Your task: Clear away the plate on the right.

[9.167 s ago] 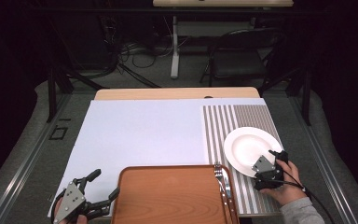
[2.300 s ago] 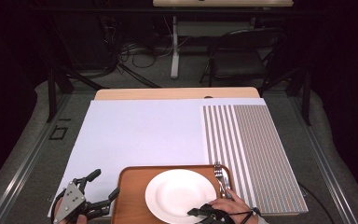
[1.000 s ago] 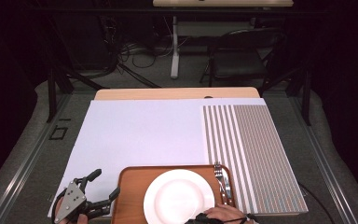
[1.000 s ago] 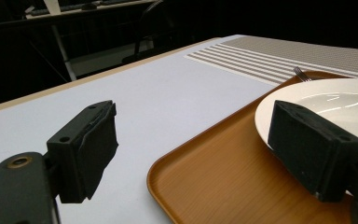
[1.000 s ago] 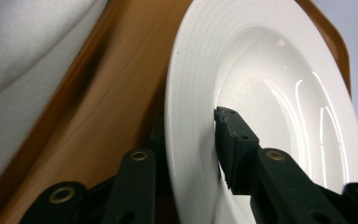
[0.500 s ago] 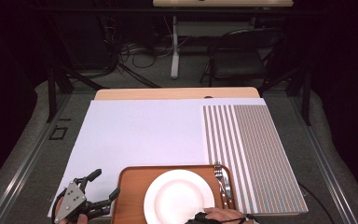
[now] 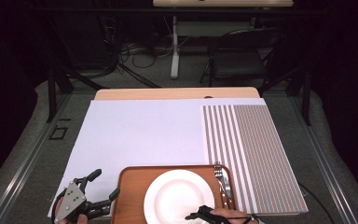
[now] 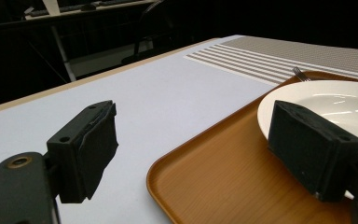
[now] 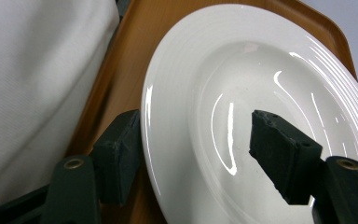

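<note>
As the white plate (image 7: 179, 198) rests flat in the middle of the wooden tray (image 7: 129, 192), the right gripper (image 7: 199, 216) sits at the plate's near rim; its jaws have just been opening and now straddle the rim without pressing it, one above the well, one outside the edge. A fork (image 7: 222, 179) lies on the tray just right of the plate. The left gripper (image 7: 103, 191) hovers at the tray's left edge, jaws spread wide and holding nothing. The step in hand looks like letting go after setting the plate down. The next move likely calls for drawing the right gripper straight back from the rim without nudging the plate.
</note>
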`<state>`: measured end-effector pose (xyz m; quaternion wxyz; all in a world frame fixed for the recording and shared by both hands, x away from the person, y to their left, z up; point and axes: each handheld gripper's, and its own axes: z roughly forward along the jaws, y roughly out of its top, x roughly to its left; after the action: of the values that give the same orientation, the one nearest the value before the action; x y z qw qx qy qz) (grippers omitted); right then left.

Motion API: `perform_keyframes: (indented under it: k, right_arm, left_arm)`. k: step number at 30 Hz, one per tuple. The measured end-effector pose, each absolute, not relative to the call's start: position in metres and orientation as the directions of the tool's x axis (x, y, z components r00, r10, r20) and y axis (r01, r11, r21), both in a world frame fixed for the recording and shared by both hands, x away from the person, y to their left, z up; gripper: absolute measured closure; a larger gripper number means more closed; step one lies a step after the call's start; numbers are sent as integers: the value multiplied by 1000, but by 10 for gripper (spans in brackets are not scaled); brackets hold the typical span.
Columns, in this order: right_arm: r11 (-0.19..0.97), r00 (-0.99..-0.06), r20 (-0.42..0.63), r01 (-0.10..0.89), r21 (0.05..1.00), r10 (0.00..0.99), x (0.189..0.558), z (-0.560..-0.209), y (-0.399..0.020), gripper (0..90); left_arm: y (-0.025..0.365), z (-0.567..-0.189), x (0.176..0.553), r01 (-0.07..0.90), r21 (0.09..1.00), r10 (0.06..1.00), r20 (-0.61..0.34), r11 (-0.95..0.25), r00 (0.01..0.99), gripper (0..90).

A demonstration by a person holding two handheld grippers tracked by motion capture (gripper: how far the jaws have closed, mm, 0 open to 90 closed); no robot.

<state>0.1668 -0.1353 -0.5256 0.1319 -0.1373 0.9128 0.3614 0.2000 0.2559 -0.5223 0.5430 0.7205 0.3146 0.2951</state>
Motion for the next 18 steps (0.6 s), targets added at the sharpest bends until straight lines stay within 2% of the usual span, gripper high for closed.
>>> perform_keyframes:
  k: [7,10,14,18]
  right_arm:
    - [648,-947,-316,-279,709,-62,166,-510,-142,147]
    - [633,-942,-336,-275,724,-24,169,-507,-145,133]
    - [634,-939,-342,-254,730,18,173,-508,-146,12]
    - [628,-935,-345,-224,745,77,177,-508,-147,0]
  left_arm:
    - [256,-522,200,133,968,773,82,-211,629,152]
    - [256,-522,200,131,968,772,86,-215,629,152]
    - [256,-522,200,133,969,774,81,-210,628,152]
    - [256,-522,200,132,967,772,86,-215,629,152]
